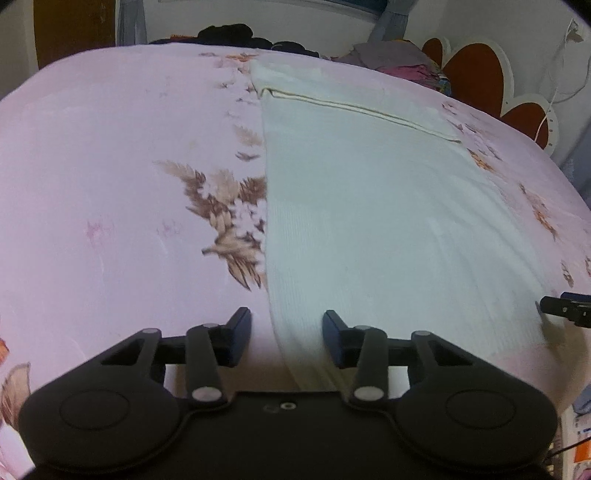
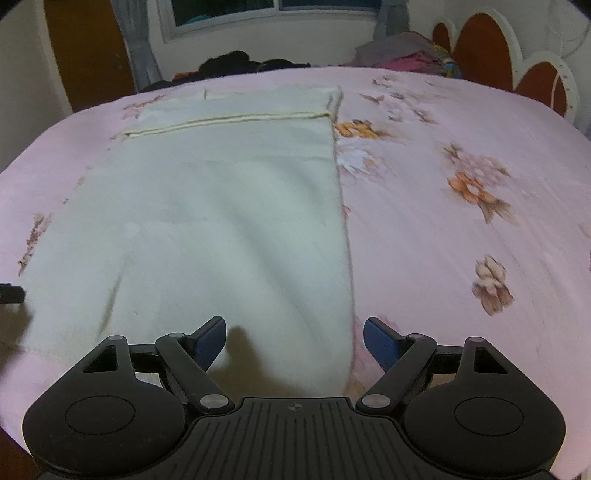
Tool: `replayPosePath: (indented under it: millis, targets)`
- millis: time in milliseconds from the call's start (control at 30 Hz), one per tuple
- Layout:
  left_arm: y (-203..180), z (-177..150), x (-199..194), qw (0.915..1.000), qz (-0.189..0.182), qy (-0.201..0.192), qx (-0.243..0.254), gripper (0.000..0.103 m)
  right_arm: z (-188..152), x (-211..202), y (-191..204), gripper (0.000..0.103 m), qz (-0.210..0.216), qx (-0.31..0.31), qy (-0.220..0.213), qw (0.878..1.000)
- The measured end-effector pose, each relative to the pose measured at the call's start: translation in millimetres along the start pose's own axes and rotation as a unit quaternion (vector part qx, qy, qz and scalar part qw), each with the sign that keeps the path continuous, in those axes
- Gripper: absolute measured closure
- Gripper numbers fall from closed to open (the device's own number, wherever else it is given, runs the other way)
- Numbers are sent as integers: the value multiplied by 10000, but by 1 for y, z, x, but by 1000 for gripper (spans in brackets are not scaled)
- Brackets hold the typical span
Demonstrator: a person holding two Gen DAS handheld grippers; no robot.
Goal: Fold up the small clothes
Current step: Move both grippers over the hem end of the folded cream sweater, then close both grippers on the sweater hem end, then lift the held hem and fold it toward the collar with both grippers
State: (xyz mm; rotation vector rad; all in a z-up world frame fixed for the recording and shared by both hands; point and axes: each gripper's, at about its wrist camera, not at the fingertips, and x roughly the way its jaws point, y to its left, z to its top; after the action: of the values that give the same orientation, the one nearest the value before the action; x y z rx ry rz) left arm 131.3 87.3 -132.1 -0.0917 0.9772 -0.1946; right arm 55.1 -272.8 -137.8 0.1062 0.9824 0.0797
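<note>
A pale green ribbed garment lies flat on the pink floral bed sheet, with a hem seam across its far end. My left gripper hovers open over the garment's near left corner; the garment's left edge runs between its blue pads, which do not press on it. My right gripper stands wide open over the near right corner of the garment, its right edge passing between the fingers. One of the right gripper's fingers shows at the right rim of the left wrist view.
Dark clothes and a coloured pile lie along the bed's far edge. A white headboard with red-brown panels stands at the right. A window and a brown door are behind the bed.
</note>
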Motion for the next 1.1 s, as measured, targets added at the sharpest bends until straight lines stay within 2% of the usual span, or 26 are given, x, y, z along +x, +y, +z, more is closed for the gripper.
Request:
replayPosePath:
  millis: [33,100,133,233,267,333,400,433,467,533,667,833,1100]
  targets:
    - [0,-1,0,10000,-56,21,-31,63,-3,0,-1,22,-26,17,29,10000]
    - [0,-6,1,9997,-188,87,-96,63,-8,0,-3,35,-8,71,130,9999]
    - [-1,-7,1,9996,-244,111,-121,63,-11,0,-4,39,20,136,166,9998]
    - [-3,-10,3,9992,-336,138,-186,63,-15,-1,-4,39,45,245,190,9995]
    - [-2,-10,4,9988,-395,157,-253,63,-16,-2,-3,42,74,280,215,9993]
    - [-1,-10,5,9977,-526,208,-364,65,-16,-2,-3,53,161,342,259,9989]
    - [-2,-11,6,9967,-653,264,-406,75,-15,-2,-3,58,217,392,277,9986]
    - [-3,-11,8,9961,-709,293,-432,83,-15,-2,-3,63,255,425,288,9984]
    - [-3,-11,9,9955,-766,312,-452,90,-14,-2,-5,73,318,475,298,9979]
    - [-2,-10,10,9954,-789,263,-469,94,-12,-2,-5,89,467,541,312,9970]
    - [-3,-2,2,9956,-839,0,-411,98,-7,-6,0,91,508,436,220,9975]
    - [-4,22,-9,9941,-920,-463,-354,98,10,-19,5,92,588,361,-138,9975]
    - [-10,74,-7,9892,-967,-1019,-422,99,70,-20,0,92,835,430,-748,9928]
